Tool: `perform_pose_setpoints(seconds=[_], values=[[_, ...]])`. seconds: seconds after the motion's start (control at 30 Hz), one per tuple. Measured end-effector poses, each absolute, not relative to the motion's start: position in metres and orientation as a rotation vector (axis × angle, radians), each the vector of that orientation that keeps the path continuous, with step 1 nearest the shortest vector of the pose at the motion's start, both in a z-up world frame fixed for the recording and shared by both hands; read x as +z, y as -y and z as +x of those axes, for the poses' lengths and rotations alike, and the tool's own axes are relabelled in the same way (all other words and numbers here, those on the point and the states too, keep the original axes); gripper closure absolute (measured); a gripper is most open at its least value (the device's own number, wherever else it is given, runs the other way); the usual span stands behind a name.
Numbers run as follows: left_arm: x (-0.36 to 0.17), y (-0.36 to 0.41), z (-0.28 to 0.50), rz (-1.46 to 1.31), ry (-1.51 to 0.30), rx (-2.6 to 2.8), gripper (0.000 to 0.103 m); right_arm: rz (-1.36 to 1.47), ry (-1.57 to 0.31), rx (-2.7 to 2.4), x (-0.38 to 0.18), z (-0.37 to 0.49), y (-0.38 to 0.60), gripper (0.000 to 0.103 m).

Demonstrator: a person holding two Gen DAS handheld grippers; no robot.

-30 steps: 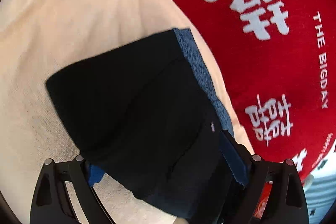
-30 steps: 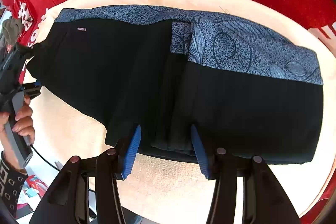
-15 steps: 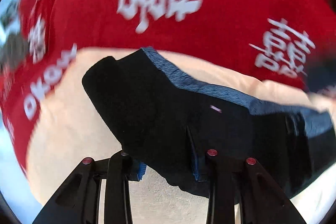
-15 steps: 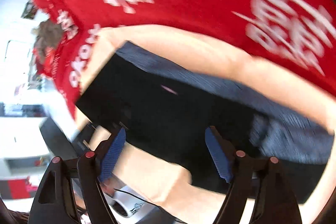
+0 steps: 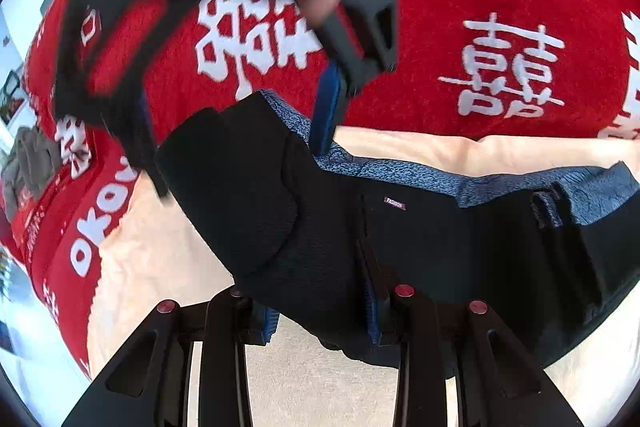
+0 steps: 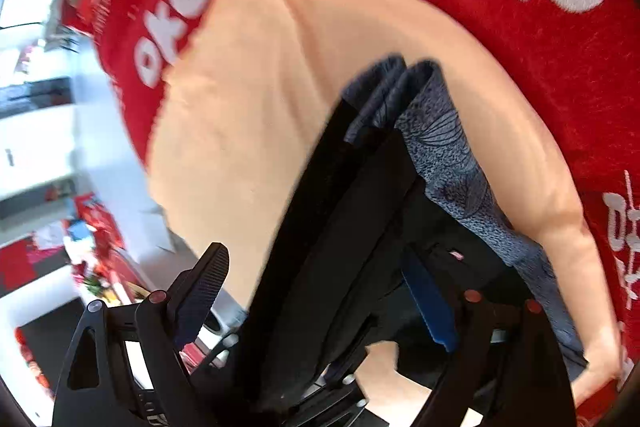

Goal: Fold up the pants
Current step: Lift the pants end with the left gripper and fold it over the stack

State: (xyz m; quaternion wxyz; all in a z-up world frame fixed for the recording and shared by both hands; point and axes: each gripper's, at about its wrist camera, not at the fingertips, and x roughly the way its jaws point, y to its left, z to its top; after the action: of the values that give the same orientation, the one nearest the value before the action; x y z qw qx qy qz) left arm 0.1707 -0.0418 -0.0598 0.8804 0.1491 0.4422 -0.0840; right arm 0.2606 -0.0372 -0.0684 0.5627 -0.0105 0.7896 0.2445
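Note:
The black pants (image 5: 400, 239) with a blue patterned waistband (image 5: 400, 173) lie on a peach cloth (image 5: 160, 247). My left gripper (image 5: 320, 323) is shut on the near edge of the pants. My right gripper (image 5: 240, 131) hangs over the far left corner of the pants, jaws wide, one blue pad by the waistband. In the right wrist view the right gripper (image 6: 316, 307) is open with the folded black pants (image 6: 328, 227) between its fingers and the patterned waistband (image 6: 452, 163) on the right.
A red cloth with white characters (image 5: 500, 67) covers the table around the peach cloth (image 6: 260, 107). The table's left edge and a cluttered room (image 6: 48, 187) lie beyond. A hand holds the right gripper at the top of the left wrist view.
The right gripper has swung over to the left end of the pants, now in front of the left camera. The left gripper has stayed clamped on the near edge.

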Motion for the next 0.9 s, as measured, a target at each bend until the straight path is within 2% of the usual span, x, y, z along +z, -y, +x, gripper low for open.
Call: perform_pose_setpoints(seconds=[0.03,0.07,0.1,0.13,0.17,0.47,0.67,0.9], values=[[-0.06,0.044,0.169,0.322,-0.915,-0.18,0.068,-0.045,-1.867,0.573,-0.072,0.259,0.037,0.013],[-0.059,0.046,0.168,0.331,-0.91,-0.186,0.068,-0.057,-1.858,0.573,-0.073,0.257,0.039,0.026],[-0.058,0.048,0.168,0.336,-0.911,-0.191,0.068,-0.07,-1.831,0.57,-0.071,0.254,0.043,0.039],[-0.057,0.049,0.168,0.329,-0.92,-0.196,0.068,-0.086,-1.797,0.559,-0.066,0.252,0.048,0.061],[-0.056,0.05,0.168,0.321,-0.923,-0.205,0.068,-0.064,-1.769,0.568,-0.061,0.25,0.055,0.078],[-0.011,0.095,0.15,0.238,-0.909,-0.356,0.068,0.202,-1.561,0.576,-0.011,0.214,0.148,0.081],[0.014,0.157,0.122,0.272,-0.882,-0.482,0.068,0.429,-1.436,0.546,0.019,0.18,0.248,0.081],[0.006,0.247,0.079,0.396,-0.901,-0.612,0.068,0.654,-1.331,0.448,0.012,0.118,0.374,0.081]])
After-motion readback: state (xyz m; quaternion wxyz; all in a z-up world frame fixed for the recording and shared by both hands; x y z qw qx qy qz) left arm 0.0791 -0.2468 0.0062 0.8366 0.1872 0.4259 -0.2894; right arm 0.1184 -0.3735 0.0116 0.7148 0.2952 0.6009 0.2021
